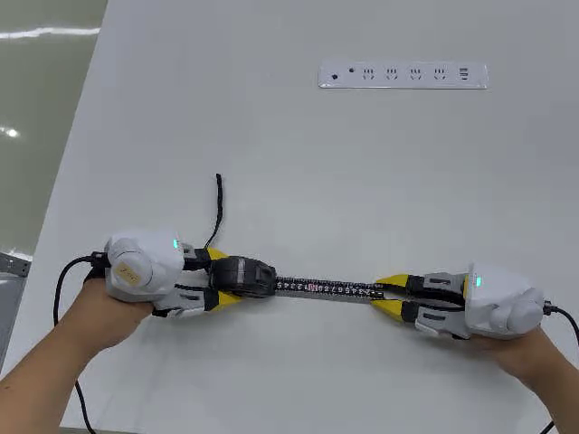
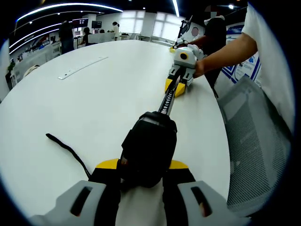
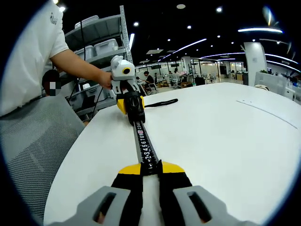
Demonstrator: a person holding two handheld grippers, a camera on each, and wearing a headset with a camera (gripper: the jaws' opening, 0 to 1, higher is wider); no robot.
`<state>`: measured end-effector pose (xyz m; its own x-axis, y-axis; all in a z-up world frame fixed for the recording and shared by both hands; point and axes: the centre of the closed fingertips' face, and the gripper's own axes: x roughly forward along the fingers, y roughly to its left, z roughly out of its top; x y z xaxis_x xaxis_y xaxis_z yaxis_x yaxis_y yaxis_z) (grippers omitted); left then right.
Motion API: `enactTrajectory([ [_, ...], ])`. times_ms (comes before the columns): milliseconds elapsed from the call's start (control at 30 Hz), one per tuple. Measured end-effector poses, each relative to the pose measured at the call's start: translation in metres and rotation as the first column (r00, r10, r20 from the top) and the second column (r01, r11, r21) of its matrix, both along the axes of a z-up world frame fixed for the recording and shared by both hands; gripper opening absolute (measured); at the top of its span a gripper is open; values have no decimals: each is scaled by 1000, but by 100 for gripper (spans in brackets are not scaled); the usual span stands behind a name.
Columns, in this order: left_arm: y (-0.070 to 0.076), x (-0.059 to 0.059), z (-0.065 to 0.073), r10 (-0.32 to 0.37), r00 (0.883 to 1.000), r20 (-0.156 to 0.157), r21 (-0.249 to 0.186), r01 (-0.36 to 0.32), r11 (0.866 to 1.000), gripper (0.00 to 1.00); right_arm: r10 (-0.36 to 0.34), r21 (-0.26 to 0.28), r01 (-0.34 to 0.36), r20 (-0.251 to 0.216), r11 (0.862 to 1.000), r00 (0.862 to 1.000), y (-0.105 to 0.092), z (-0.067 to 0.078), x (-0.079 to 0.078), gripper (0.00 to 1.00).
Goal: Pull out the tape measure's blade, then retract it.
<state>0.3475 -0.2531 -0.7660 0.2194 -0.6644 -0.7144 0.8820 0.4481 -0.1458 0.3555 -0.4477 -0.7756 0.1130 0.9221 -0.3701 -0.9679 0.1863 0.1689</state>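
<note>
The tape measure (image 1: 242, 277) is sitting low and left of centre in the head view, its black case resting on the white desk (image 1: 271, 145). I am clamping my left tongs (image 1: 222, 277) on that case, one yellow-tipped jaw pressing against each side. In the left gripper view the case is bulging out between the jaws just below the middle of the frame.

The blade (image 1: 326, 288) is running out of the case toward the lower right of the head view, drawn straight, with its printed numbers facing up. I cannot tell whether it is touching the desk along its length. I am pinching its far end with my right tongs (image 1: 389, 294), the jaws pressed together on the strip. In the right gripper view the blade is stretching from between the jaws at the bottom centre up to the case at upper left.

A black wrist strap (image 1: 218, 203) is trailing from the case toward the middle of the head view, lying loose on the desk. A white power strip (image 1: 403, 74) is lying at the upper right, well apart from both tongs.
</note>
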Motion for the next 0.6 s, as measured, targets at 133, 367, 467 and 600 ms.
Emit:
enactTrajectory([
  [133,0,0,-1,1,1000,0,0,-1,1000,31,-7,-2,7,-4,1000,1000,-7,-1,1,10],
  [367,1,0,-1,3,1000,-2,1,-3,1000,31,-20,-6,20,-6,1000,1000,-16,-1,2,10],
  [467,1,0,-1,3,1000,-1,2,-3,1000,31,-22,-8,22,-8,1000,1000,-18,-1,2,10],
  [600,0,0,-1,5,1000,-1,2,-5,1000,31,-26,-10,26,-6,1000,1000,-22,-1,2,10],
])
